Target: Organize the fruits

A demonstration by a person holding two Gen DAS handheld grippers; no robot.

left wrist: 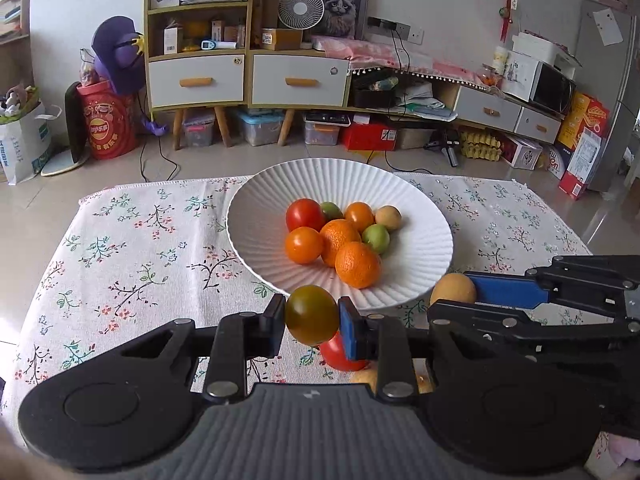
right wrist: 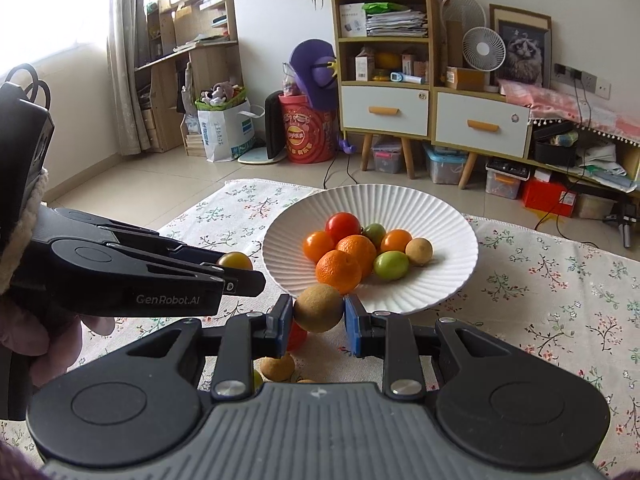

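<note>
Left tongs [left wrist: 312, 316] clamped on dark olive-red tomato [left wrist: 312, 314], held above bench [left wrist: 132, 248], just short of white ribbed bowl [left wrist: 256, 208] near rim. Right tongs [right wrist: 318, 314] clamped on tan round fruit [right wrist: 319, 307], likewise just short of bowl rim. Bowl lies straight ahead of both tongs, holding oranges, tomatoes, green fruit. Neither hand clearly nearer. Both held fruits near-round, no marked long axis or pointing. Loose red tomato [left wrist: 338, 354] on bench below tongs, near side of bowl.

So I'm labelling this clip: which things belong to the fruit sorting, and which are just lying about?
Job: white bowl of fruit; dark tomato in left tool; brown fruit in right tool; red tomato.
Lying about: fan, cat picture, red bucket.
</note>
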